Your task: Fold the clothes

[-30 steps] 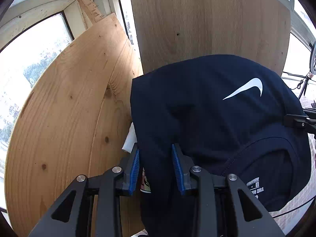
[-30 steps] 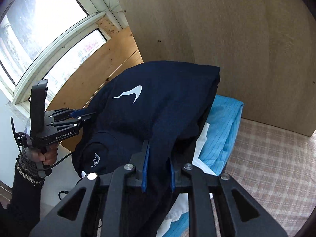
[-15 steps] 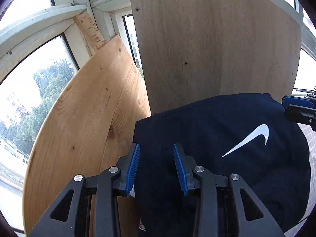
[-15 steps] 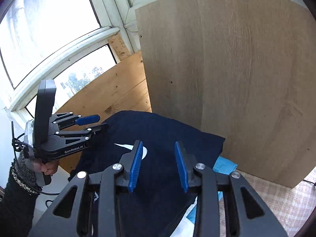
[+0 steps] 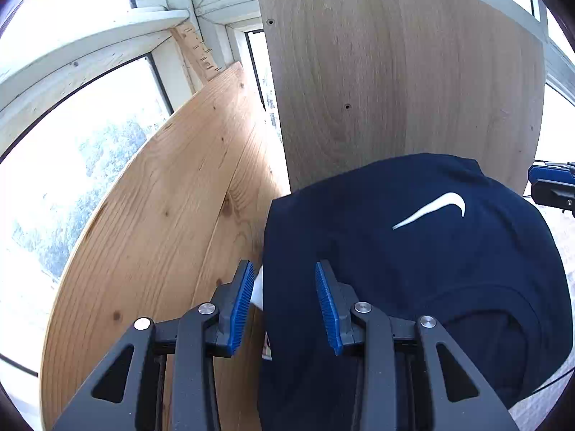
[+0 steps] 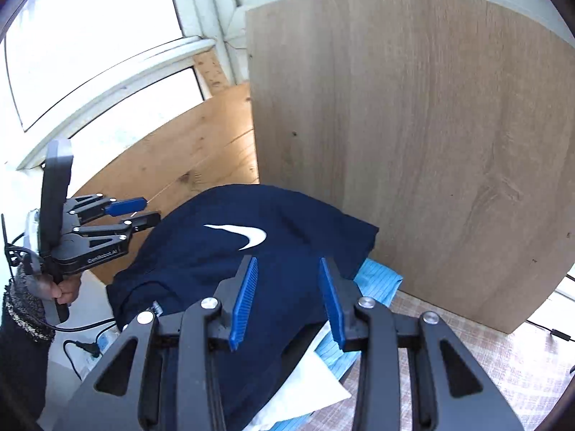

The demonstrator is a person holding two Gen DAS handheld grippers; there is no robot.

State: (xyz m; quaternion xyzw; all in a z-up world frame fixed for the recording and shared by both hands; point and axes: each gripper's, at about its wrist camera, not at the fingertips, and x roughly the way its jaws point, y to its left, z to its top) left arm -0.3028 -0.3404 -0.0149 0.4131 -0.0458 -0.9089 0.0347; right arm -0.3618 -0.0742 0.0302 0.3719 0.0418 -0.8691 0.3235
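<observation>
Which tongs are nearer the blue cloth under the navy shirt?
Right. The right tongs hang open over the navy shirt beside the blue cloth. The left tongs, also open, sit past the shirt's far edge, by the pine board.

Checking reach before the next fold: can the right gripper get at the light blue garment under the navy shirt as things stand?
Probably only its edge. The navy shirt lies over most of the light blue garment; the right gripper, fingers open, hovers above the shirt, not the blue strip.
</observation>
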